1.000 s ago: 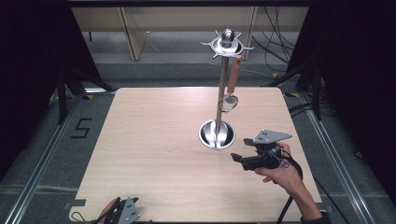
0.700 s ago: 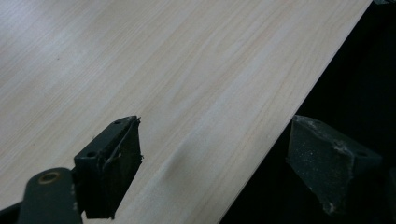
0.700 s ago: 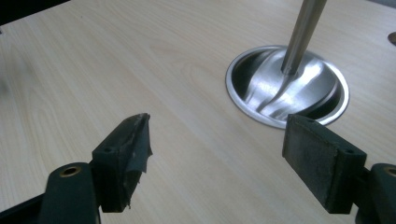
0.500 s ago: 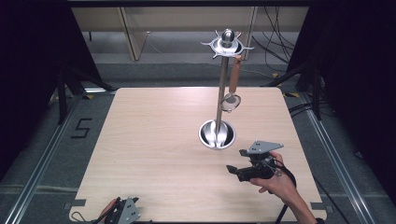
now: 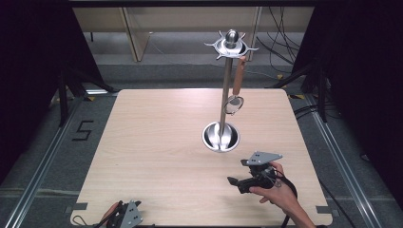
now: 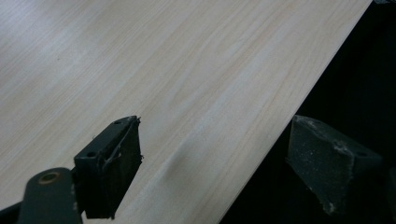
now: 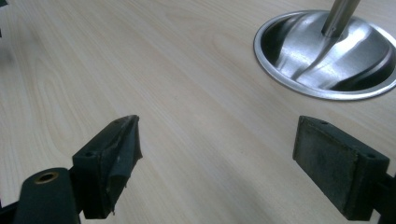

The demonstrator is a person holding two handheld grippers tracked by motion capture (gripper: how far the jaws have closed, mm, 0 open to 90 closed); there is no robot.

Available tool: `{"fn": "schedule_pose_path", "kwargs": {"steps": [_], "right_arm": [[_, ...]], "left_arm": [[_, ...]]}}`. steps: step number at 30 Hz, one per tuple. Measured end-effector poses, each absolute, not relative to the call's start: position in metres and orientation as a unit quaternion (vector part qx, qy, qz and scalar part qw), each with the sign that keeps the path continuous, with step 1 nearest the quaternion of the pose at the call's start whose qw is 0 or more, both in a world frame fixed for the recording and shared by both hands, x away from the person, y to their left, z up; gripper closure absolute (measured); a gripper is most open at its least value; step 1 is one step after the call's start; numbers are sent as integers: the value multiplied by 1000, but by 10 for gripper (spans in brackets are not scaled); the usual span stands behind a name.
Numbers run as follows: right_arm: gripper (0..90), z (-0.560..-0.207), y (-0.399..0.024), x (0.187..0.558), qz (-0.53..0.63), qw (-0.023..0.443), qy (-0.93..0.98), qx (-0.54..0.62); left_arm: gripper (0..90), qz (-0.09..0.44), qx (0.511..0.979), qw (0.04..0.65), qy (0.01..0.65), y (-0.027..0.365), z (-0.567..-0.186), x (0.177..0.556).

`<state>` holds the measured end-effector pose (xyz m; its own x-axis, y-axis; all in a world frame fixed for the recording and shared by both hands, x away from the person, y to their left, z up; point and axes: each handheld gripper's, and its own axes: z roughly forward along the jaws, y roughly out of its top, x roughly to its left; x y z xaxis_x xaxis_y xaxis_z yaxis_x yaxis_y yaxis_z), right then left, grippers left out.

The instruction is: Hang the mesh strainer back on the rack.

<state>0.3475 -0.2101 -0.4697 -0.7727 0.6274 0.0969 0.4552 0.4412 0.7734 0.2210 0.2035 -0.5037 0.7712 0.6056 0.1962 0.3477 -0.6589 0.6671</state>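
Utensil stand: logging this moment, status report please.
Right gripper open, empty, near the stand's base. Left gripper open at table edge. Strainer hangs on stand. Nothing between.

Just the background stuff around the rig

The pale wood-grain worktop (image 5: 157, 152) sits on a grey floor (image 5: 76, 147) with a black "5" mark (image 5: 82, 130) off its left edge, metal floor rails (image 5: 38, 175) down both sides, black cables (image 5: 285, 45) trailing at the back right, and light wooden furniture panels (image 5: 135, 35) behind.
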Motion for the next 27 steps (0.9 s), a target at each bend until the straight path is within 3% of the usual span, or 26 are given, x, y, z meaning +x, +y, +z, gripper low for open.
{"fn": "schedule_pose_path", "kwargs": {"steps": [27], "right_arm": [[161,-487,-210,321,406,87,856,307]], "left_arm": [[168,206,888,313,269,204,-504,221]]}}
